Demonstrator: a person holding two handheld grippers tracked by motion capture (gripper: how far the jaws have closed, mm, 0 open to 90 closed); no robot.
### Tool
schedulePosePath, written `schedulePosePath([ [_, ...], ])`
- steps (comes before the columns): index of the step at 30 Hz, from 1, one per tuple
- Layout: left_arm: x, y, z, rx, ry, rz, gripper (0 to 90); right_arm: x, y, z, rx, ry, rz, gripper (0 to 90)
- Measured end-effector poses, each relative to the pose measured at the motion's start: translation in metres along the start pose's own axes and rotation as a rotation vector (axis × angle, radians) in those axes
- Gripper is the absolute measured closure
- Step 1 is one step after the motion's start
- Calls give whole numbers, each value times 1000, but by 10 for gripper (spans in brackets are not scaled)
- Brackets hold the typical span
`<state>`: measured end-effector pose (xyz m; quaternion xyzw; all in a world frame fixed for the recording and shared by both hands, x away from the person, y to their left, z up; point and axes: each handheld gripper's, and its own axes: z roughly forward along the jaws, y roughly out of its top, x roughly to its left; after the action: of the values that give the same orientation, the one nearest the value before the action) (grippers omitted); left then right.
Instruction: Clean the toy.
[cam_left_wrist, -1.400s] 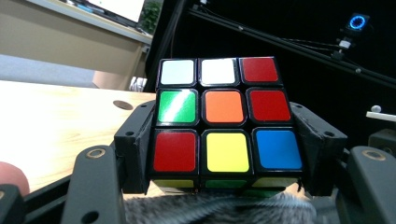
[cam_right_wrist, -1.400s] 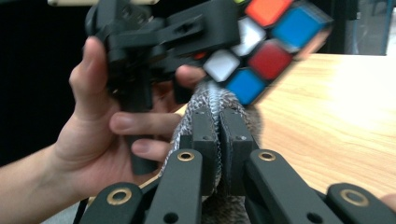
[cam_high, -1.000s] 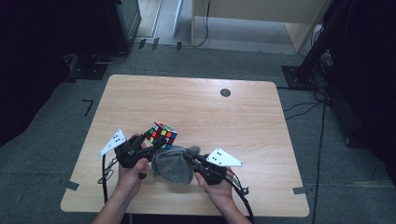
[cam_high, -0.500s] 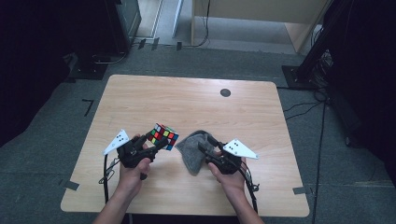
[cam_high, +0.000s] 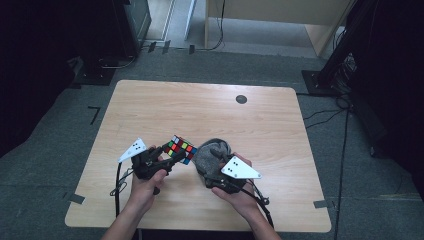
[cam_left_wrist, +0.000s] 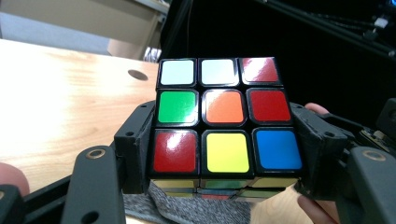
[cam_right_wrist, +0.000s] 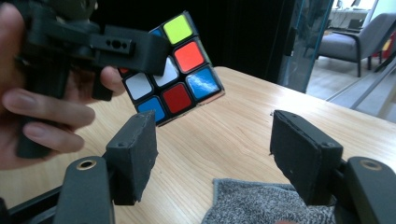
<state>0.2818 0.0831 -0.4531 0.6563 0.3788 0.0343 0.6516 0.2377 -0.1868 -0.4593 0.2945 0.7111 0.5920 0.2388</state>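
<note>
Left claw (cam_high: 167, 156), seen from the high view, clamped on a colour-tiled puzzle cube (cam_high: 181, 149) and holding it lifted above the wooden counter (cam_high: 260, 125). In the left gripper view the two black jaws press on opposite side faces of the cube (cam_left_wrist: 224, 126), so that one full face of nine tiles is left bare and turned outward, presumably so that it can be reached and wiped. The cube sits tilted, one corner lowest, with a strip of grey cloth (cam_left_wrist: 187, 210) visible beneath it. The right claw (cam_right_wrist: 212, 161) stands well apart with nothing between its pads: its jaws have just been opening, and the cloth (cam_right_wrist: 261, 200) lies below them on the counter, released rather than gripped. In the high view the same cloth (cam_high: 211, 154) is a crumpled grey heap just beside the cube, partly under the right claw (cam_high: 212, 172) and its grey three-cornered plate. The right gripper view looks across at the other hand (cam_right_wrist: 42, 112) and the raised cube (cam_right_wrist: 175, 70), which suggests the right claw is kept close, ready for a fresh hold on the cloth. A dark round disc (cam_high: 241, 99) lies well apart near the far edge of the counter.
</note>
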Motion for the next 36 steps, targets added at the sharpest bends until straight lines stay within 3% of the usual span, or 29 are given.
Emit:
schedulePosePath([
  [6, -5, -1, 6, 31, -16, -23, 338, 8, -3, 4, 37, 7, -59, 265],
  [13, -15, -3, 11, 56, -56, -40, 338, 22, -3, 6, 44, -27, -149, 197],
  [19, -20, -6, 18, 103, -97, -46, 338, 25, -4, 5, 28, -59, -181, 232],
  [26, -17, -8, 22, 160, -104, -75, 338, 26, -6, 5, 8, -66, -231, 302],
  [36, -16, -7, 23, 187, -115, -70, 339, 26, -7, 5, 23, -54, -260, 326],
])
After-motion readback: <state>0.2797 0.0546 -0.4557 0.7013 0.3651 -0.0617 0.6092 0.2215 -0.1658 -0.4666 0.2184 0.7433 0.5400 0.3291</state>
